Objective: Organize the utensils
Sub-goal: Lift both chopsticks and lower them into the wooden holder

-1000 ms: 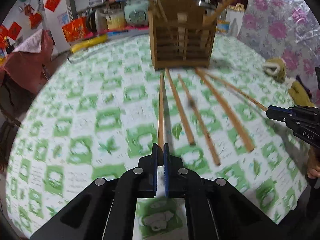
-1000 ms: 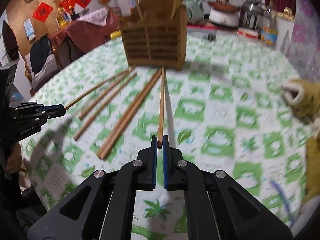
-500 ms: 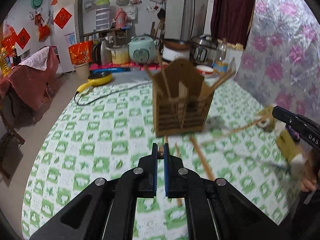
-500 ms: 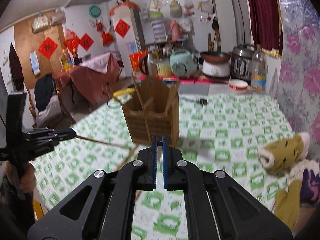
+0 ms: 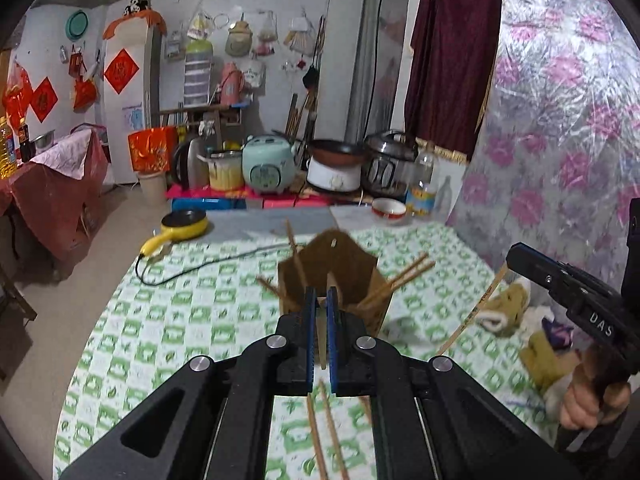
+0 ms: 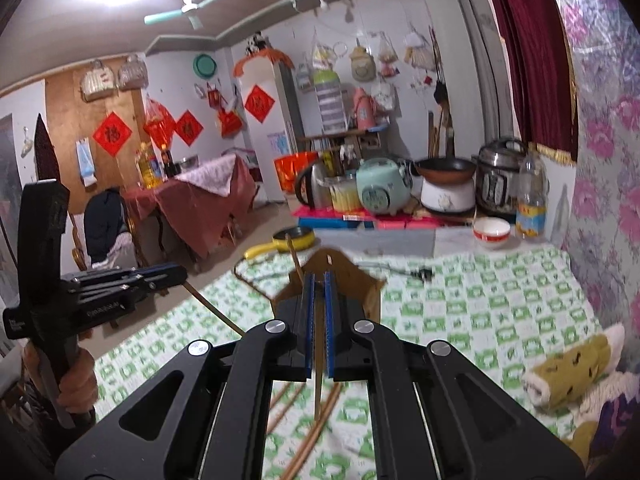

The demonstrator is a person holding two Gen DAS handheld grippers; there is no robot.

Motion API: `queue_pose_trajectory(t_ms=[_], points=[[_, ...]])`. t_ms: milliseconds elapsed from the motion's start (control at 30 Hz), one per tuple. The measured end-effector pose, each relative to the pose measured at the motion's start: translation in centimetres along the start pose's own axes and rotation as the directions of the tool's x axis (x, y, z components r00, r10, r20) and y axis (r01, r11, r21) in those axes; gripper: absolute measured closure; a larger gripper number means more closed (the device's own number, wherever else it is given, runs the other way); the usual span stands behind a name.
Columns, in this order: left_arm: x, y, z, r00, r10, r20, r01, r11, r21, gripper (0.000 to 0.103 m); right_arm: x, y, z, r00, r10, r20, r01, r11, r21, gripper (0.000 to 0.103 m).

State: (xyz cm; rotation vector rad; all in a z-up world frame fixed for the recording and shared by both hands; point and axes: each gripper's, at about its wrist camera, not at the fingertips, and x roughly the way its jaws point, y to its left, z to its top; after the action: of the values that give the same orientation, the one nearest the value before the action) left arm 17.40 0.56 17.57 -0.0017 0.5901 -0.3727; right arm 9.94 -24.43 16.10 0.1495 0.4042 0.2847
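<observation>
Gripping chopsticks (image 5: 321, 338), both tongs (image 5: 319, 300) beside holder's rim (image 5: 335, 240).

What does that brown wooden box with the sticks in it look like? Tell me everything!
The wooden box is a brown chopstick holder with a tall pointed back board that has a small hanging hole near the top. It is open on top and split into compartments; its front is mostly hidden behind the left tool. It stands upright on the green-and-white checked tablecloth. Several chopsticks lean out of it at angles. More chopsticks lie loose on the cloth in front of it.
</observation>
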Motion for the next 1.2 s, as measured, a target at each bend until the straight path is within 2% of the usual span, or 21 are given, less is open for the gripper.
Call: queue_pose_trajectory(t_ms=[167,233,367,467,567,667,733,1200], points=[[-0.8,-0.2,3.3,0.997,0.005,0.076,-0.003,1.000,-0.031,0.097,-0.1,0.6,3.6,0.993,-0.018,0.121,0.017,1.000,0.009,0.097],[-1.0,-0.1,4.7,0.994,0.010,0.109,-0.004,0.999,-0.051,0.097,0.2,0.7,4.8,0.981,-0.057,0.187,0.052,0.998,0.032,0.097],[0.0,0.3,6.2,0.987,0.050,0.152,-0.037,0.996,-0.083,0.097,1.5,0.2,5.1,0.963,-0.104,0.250,0.087,0.993,0.078,0.097],[2.0,0.5,6.1,0.989,0.072,0.128,-0.062,0.995,-0.080,0.097,3.7,-0.5,4.5,0.964,-0.122,0.238,0.109,0.992,0.071,0.097],[3.4,1.0,6.1,0.994,0.055,0.096,-0.047,0.995,-0.086,0.097,4.8,-1.1,4.5,0.965,-0.129,0.228,0.110,0.989,0.095,0.097],[4.3,1.4,6.0,0.993,0.081,0.084,-0.074,0.994,-0.082,0.097,5.5,-1.6,4.3,0.957,-0.158,0.244,0.136,0.985,0.105,0.097],[4.8,1.5,6.0,0.995,0.073,0.068,-0.067,0.994,-0.087,0.097,5.9,-1.9,4.1,0.956,-0.162,0.243,0.137,0.984,0.117,0.097],[6.4,2.0,5.6,0.995,0.093,0.024,-0.091,0.993,-0.075,0.097,10.3,-2.1,2.7,0.990,-0.111,0.088,0.101,0.988,0.113,0.097]])
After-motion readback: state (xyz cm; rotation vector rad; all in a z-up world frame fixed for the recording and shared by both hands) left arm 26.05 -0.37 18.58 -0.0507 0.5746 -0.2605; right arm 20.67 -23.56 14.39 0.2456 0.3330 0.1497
